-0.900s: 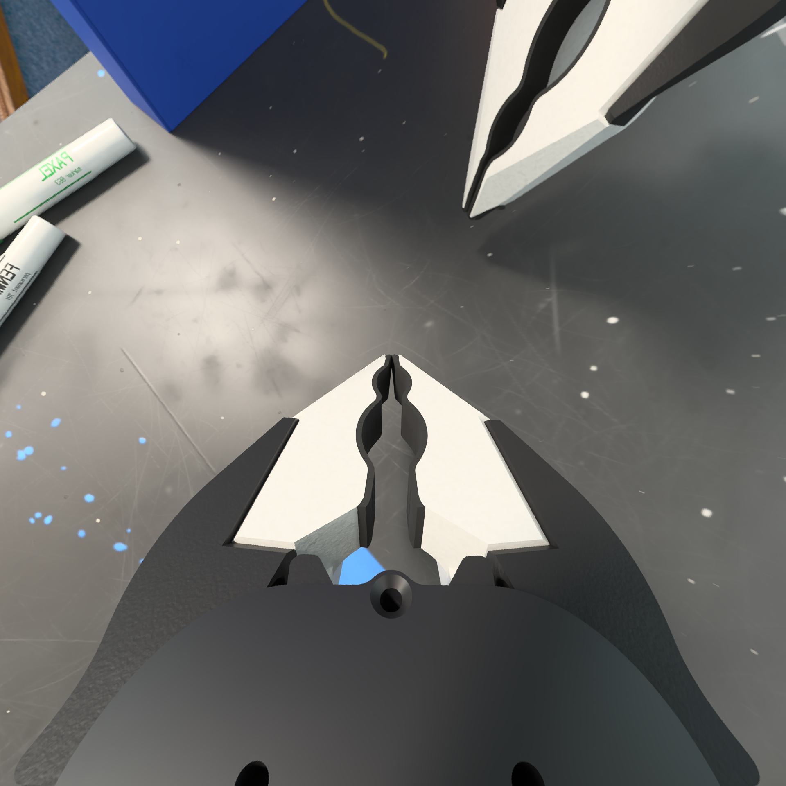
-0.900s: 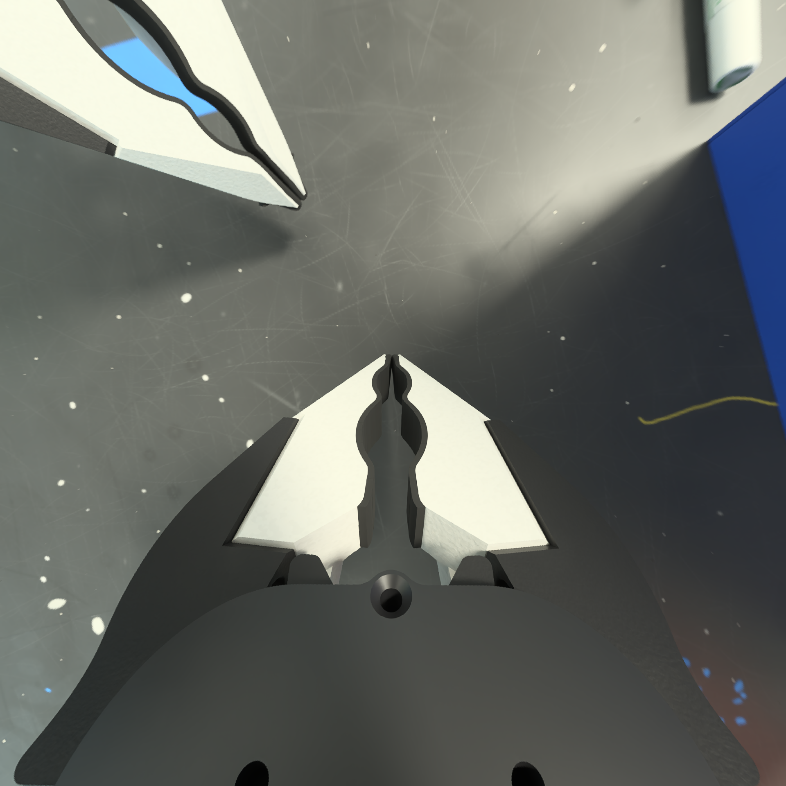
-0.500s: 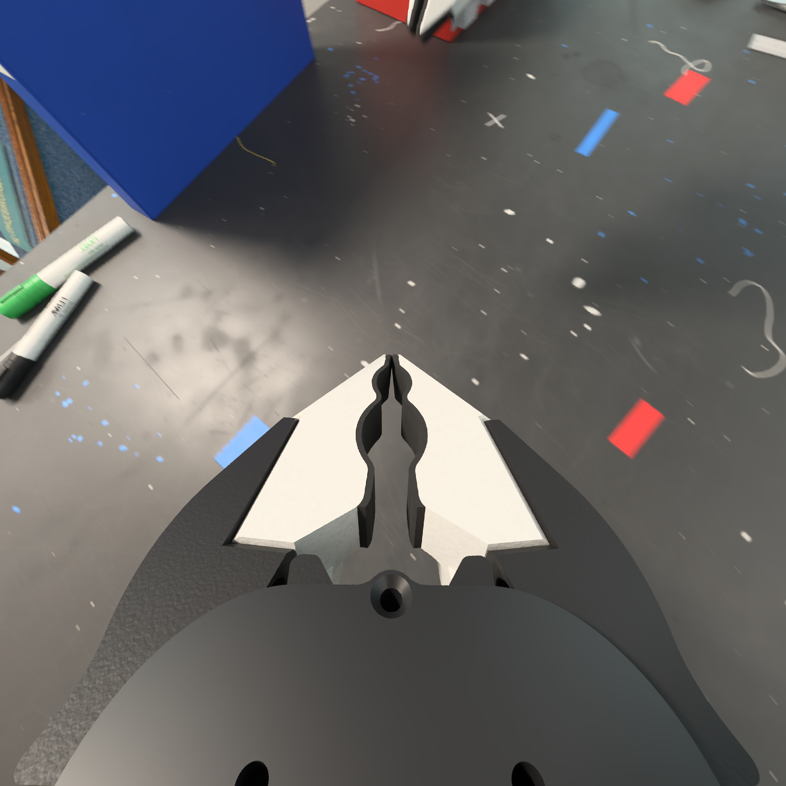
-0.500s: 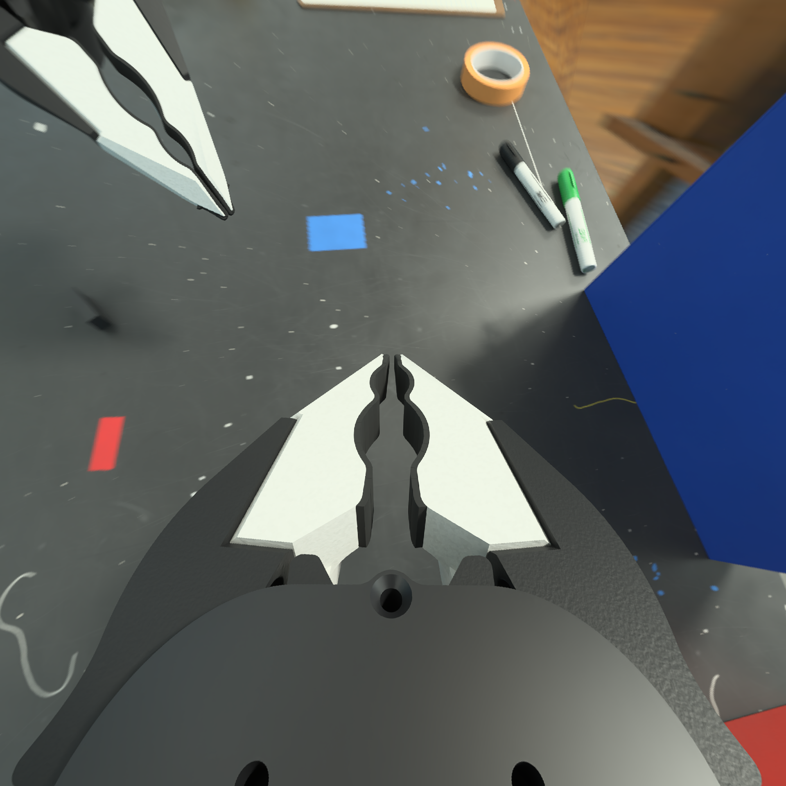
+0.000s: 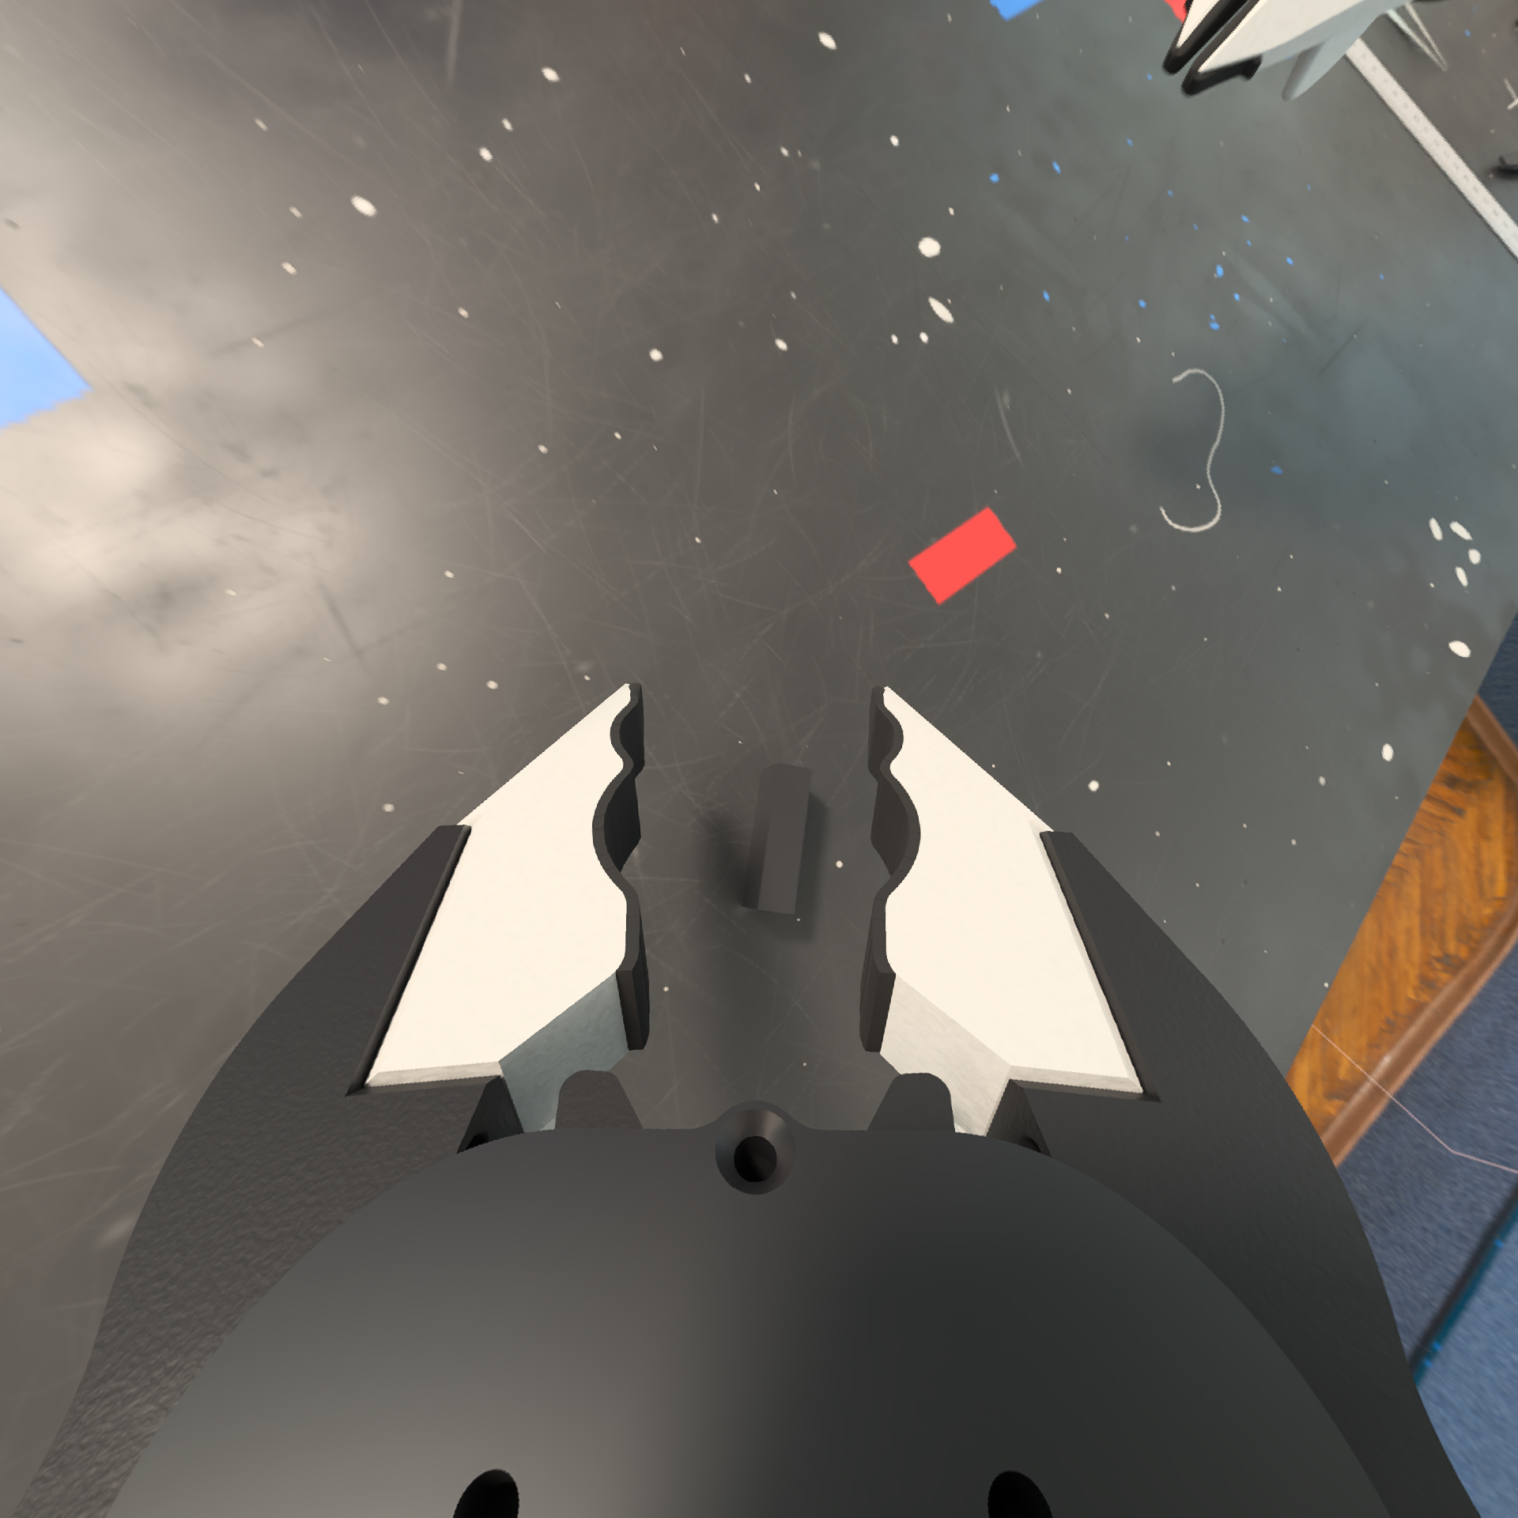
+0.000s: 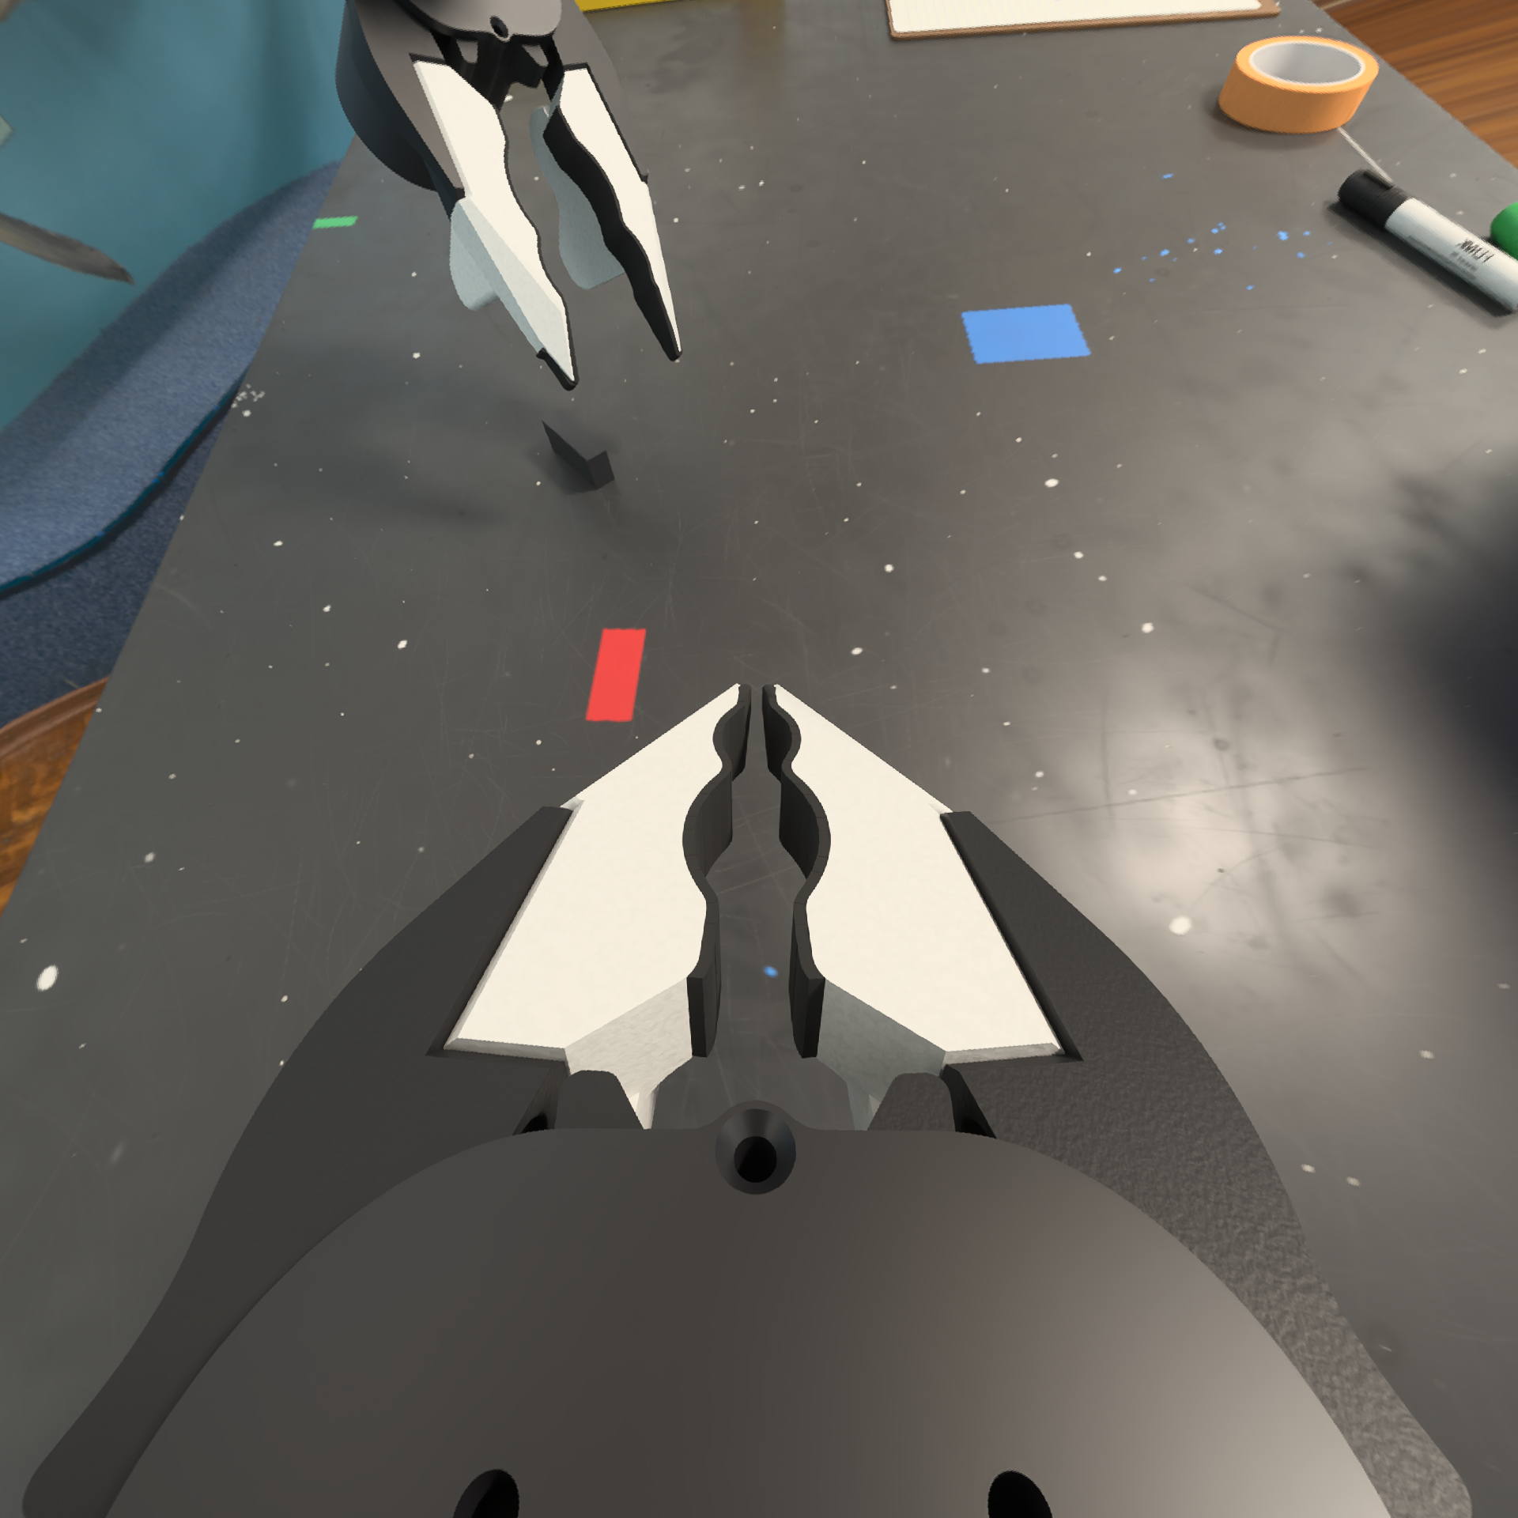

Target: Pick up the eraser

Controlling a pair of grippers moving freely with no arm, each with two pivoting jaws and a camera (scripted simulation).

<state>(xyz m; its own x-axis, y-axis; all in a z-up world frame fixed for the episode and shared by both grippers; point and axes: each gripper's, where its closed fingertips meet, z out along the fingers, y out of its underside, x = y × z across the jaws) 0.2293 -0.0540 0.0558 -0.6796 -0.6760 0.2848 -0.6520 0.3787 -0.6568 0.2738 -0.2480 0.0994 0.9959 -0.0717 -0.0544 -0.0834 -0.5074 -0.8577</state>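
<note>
Above the scratched dark counter [image 5: 739,411], your wide-spread left claw [image 5: 756,698] straddles the small dark block eraser [image 5: 776,838], seemingly untouched; closing off-centre could tip it.

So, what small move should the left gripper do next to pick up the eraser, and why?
Probably lower straight down, then close. The left gripper is open, and the small dark eraser lies on the table framed between its fingers. In the right wrist view its tips hang above the eraser, apart from it. The right gripper, nearly shut, is farther off.
</note>
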